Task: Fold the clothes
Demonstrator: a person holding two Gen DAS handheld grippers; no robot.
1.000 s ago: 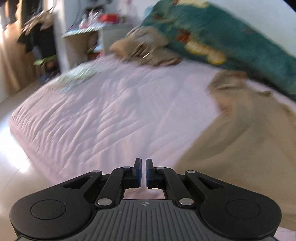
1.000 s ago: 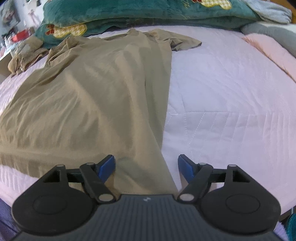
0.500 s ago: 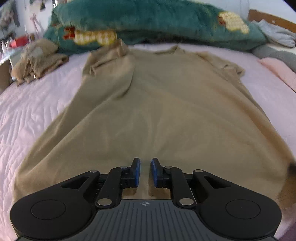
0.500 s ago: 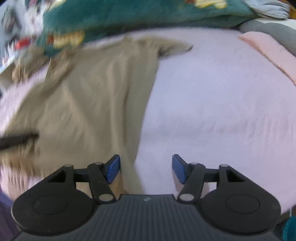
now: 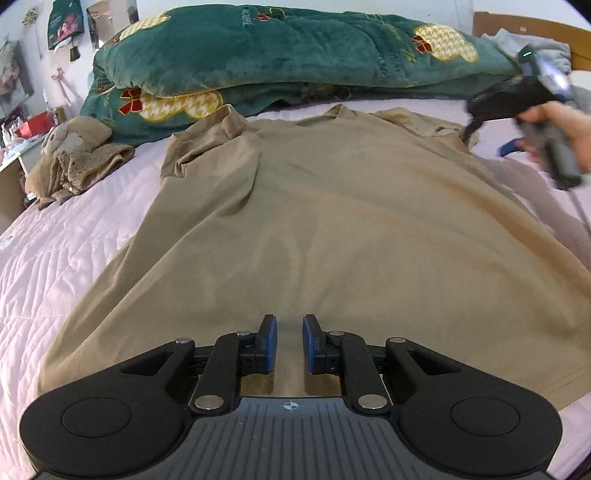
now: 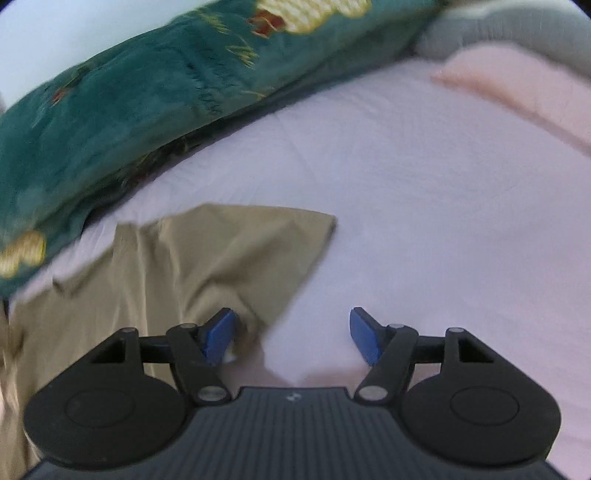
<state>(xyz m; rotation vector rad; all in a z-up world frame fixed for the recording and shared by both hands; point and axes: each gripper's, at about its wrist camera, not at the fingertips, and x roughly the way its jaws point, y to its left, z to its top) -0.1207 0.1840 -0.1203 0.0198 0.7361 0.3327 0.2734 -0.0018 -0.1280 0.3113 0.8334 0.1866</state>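
Observation:
A tan T-shirt (image 5: 351,221) lies spread flat on the pink quilted bed (image 5: 74,258), collar toward the far pillows. My left gripper (image 5: 289,332) hovers over the shirt's near hem, its blue pads a narrow gap apart with nothing pinched between them. Held in a hand at the far right, my right gripper (image 5: 487,142) is by the shirt's right sleeve. In the right wrist view this gripper (image 6: 291,328) stands wide open, its left fingertip (image 6: 219,332) just over the edge of the tan sleeve (image 6: 229,251), the other over bare sheet.
A folded green plush blanket (image 5: 295,62) runs along the head of the bed. A brown fuzzy cloth (image 5: 74,158) sits at the far left. A pink pillow (image 6: 517,85) and a grey one (image 6: 498,29) lie at the far right, below a wooden headboard (image 5: 524,26).
The left view swung from the bed's left side onto the shirt and its pads parted slightly. The right gripper travelled from the shirt's near hem up to the right sleeve.

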